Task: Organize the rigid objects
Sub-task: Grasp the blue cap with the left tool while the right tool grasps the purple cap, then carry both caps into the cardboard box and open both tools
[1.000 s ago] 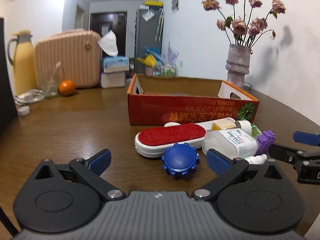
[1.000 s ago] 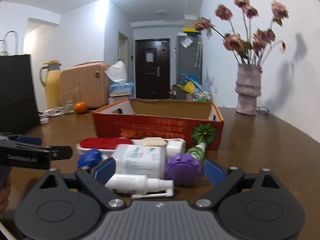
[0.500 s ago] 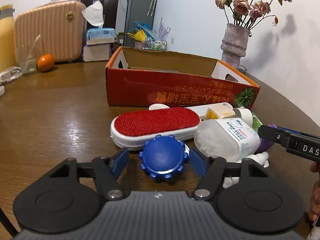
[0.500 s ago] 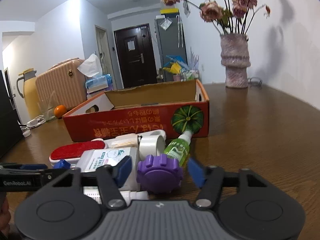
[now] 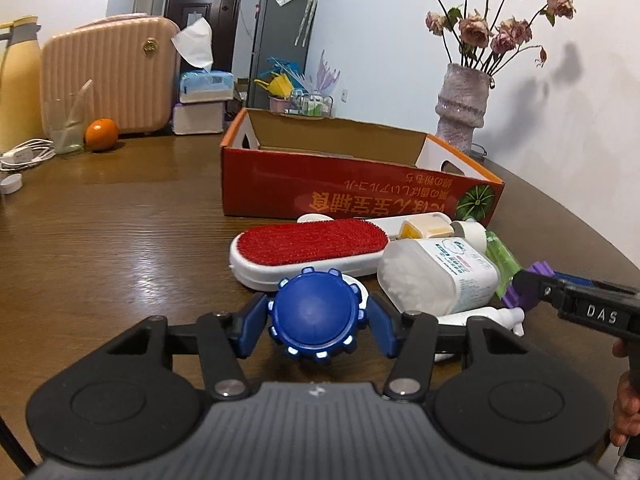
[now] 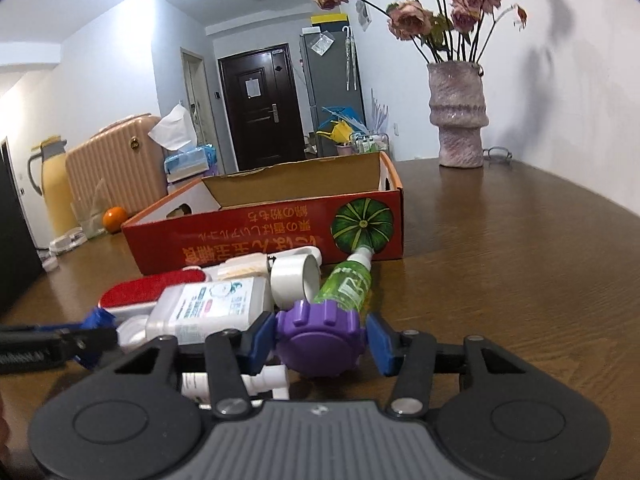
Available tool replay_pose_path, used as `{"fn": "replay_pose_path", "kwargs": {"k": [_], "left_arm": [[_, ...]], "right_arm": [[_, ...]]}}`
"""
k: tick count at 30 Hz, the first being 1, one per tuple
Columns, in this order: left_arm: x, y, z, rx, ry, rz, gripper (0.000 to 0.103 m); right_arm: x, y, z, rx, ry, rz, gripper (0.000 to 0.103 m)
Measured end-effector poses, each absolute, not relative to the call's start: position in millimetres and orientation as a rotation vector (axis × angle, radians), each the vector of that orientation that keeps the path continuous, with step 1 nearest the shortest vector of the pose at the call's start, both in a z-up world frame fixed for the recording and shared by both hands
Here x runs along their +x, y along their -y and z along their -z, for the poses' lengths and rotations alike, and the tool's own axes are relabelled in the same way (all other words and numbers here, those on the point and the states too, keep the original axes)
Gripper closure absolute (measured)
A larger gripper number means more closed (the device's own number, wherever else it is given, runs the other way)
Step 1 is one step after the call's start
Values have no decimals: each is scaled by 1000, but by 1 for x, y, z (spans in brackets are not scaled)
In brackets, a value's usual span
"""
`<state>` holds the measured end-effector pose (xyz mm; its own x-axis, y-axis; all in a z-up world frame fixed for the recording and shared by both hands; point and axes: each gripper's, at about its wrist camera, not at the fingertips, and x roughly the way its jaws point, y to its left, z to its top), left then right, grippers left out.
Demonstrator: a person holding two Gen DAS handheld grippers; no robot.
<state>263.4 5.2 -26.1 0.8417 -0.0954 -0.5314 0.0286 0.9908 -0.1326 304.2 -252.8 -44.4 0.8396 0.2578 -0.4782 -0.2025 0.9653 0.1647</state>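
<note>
My left gripper (image 5: 318,326) is shut on a blue knobbed cap (image 5: 316,314) just above the table. My right gripper (image 6: 320,340) is shut on a purple knobbed cap (image 6: 322,336). Behind them lie a red lint brush (image 5: 310,246), a white pill bottle (image 5: 436,274), a green spray bottle (image 6: 348,282), a roll of white tape (image 6: 294,280) and a small white spray bottle (image 6: 236,382). An open red cardboard box (image 5: 360,196) stands behind the pile; it also shows in the right wrist view (image 6: 272,228).
A vase of dried flowers (image 5: 462,106) stands at the back right of the brown table (image 5: 120,240). At the back left are an orange (image 5: 102,134), a glass (image 5: 66,128), a pink case (image 5: 108,76), a yellow jug (image 5: 16,84) and tissue boxes (image 5: 204,100).
Both grippers moved forward around their caps and closed on them: the left on the blue cap, the right on the purple cap.
</note>
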Motion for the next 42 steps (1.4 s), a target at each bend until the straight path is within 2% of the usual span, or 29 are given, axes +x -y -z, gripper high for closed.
{"fn": "replay_pose_path", "kwargs": {"k": [13,25,30,34,38,42], "left_arm": [[191,-4,14,-140,-513,41,47],[175,-2,2,-105,-456,52,47],[206,-14,-12,-92,-408,14,47],[260,-20,-39,-28,-339,23,47],[339,-22,-52,29,-361,27,47],[418,-30,-52,14,-446,47,47]], "right_arm": [[227,268,33,105,-452,-162,54],[196,271,19,94,-409,-161,54],[216,269,5,67,-399,-196,54],[258,267,-16,48,-382,-253,54],[330,258,-40,-29,-387,-334,53],[420,246,-45,-87,-517,-392,53]]}}
